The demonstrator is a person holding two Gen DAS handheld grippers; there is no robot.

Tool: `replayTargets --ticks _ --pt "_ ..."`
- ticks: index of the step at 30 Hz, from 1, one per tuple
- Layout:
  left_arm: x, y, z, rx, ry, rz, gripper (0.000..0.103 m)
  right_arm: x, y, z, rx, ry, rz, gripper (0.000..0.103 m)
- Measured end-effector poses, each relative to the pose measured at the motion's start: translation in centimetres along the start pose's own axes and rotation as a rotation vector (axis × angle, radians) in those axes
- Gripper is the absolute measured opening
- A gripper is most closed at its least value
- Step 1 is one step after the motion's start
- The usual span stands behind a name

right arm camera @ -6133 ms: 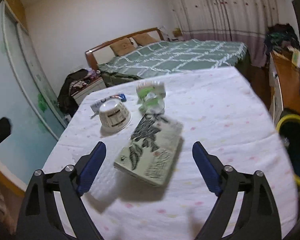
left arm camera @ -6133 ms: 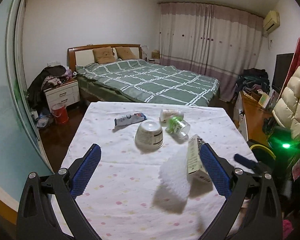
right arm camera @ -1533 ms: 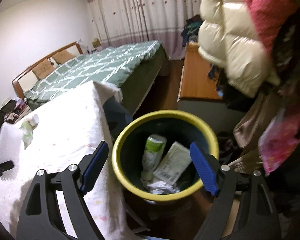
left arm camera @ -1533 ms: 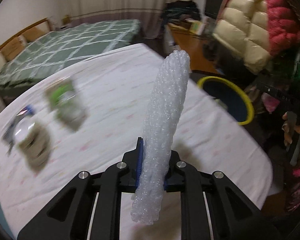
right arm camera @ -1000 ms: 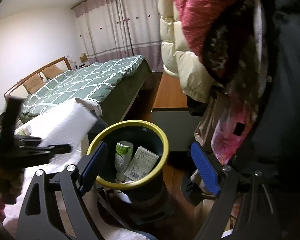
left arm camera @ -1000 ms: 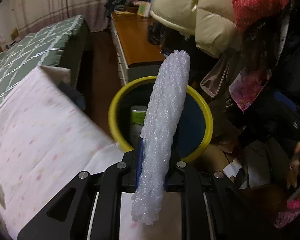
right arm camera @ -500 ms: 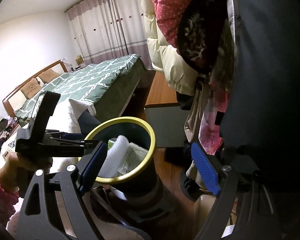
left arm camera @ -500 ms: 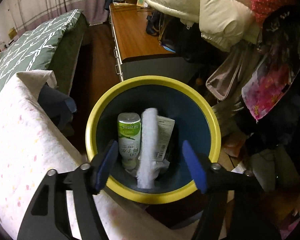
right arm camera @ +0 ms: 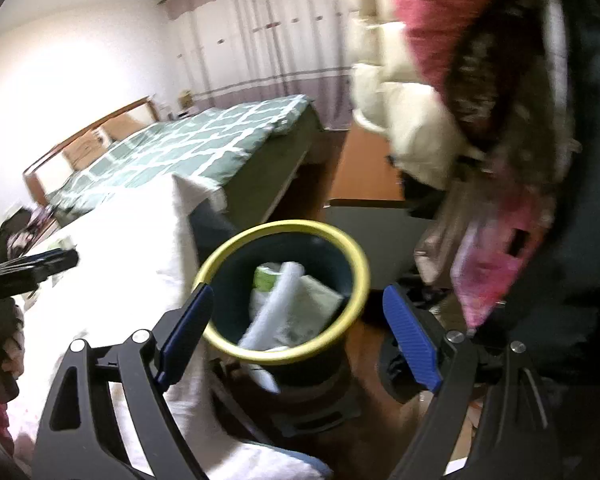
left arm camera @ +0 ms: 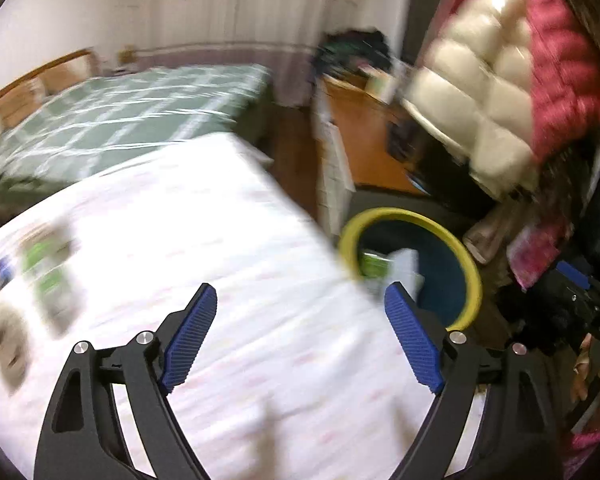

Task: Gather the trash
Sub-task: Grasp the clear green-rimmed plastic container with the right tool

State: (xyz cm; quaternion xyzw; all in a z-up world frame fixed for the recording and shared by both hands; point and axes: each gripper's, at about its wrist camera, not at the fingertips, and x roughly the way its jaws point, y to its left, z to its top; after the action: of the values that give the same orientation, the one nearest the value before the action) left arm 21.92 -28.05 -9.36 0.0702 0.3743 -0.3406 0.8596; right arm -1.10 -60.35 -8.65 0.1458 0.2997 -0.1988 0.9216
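The left gripper (left arm camera: 300,308) is held with its blue-padded fingers (left arm camera: 190,336) spread wide and nothing between them, above the table (left arm camera: 228,240) covered in a white dotted cloth; the view from it is heavily blurred. Several pieces of trash (left arm camera: 46,280) are seen lying on the far left part of the cloth, smeared green, white and grey shapes whose kinds cannot be told. The yellow-rimmed bin (left arm camera: 466,260) is seen just beyond the table's right edge, with a green-labelled item and a pale piece inside it.

The right gripper (right arm camera: 296,308) is likewise held released, fingers (right arm camera: 410,334) wide apart and empty, directly over the bin (right arm camera: 356,256); inside the bin a white bubble-wrap roll (right arm camera: 272,304) is seen leaning diagonally against the rim, beside a green-labelled bottle (right arm camera: 266,276) and a flat pale packet (right arm camera: 316,300). The left gripper is also caught at the left edge of this view, over the table.

A bed (right arm camera: 188,148) with a green checked cover is seen behind the table; quilted cream and red jackets (left arm camera: 500,76) are seen hanging at the right.
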Motion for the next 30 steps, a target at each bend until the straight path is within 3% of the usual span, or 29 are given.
replayTargets --ticks 5,7,11,14,19,25,30 --pt "-6.6 10.0 -4.3 -0.177 -0.138 0.166 0.088 1.7 5.9 0.5 -0.098 0.029 0.088 0.082" --pt "-8.3 13.0 -5.7 -0.218 -0.159 0.213 0.089 2.5 9.3 1.0 -0.143 0.040 0.158 0.082" --pt "-12.1 19.6 -8.9 -0.272 -0.213 0.393 0.089 3.8 15.9 1.8 -0.232 0.033 0.246 0.082" --pt "-14.1 23.1 -10.7 -0.320 -0.252 0.457 0.090 4.9 21.1 2.4 -0.289 0.027 0.324 0.082" --pt "-15.1 26.6 -12.7 -0.405 -0.283 0.462 0.090 8.0 29.6 2.9 -0.382 0.068 0.436 0.083" --pt "-15.0 26.2 -13.0 -0.433 -0.285 0.441 0.091 11.7 37.5 1.6 -0.489 0.104 0.521 0.083" --pt "-14.7 26.2 -13.0 -0.455 -0.283 0.417 0.092 15.5 42.2 1.1 -0.548 0.142 0.512 0.083"
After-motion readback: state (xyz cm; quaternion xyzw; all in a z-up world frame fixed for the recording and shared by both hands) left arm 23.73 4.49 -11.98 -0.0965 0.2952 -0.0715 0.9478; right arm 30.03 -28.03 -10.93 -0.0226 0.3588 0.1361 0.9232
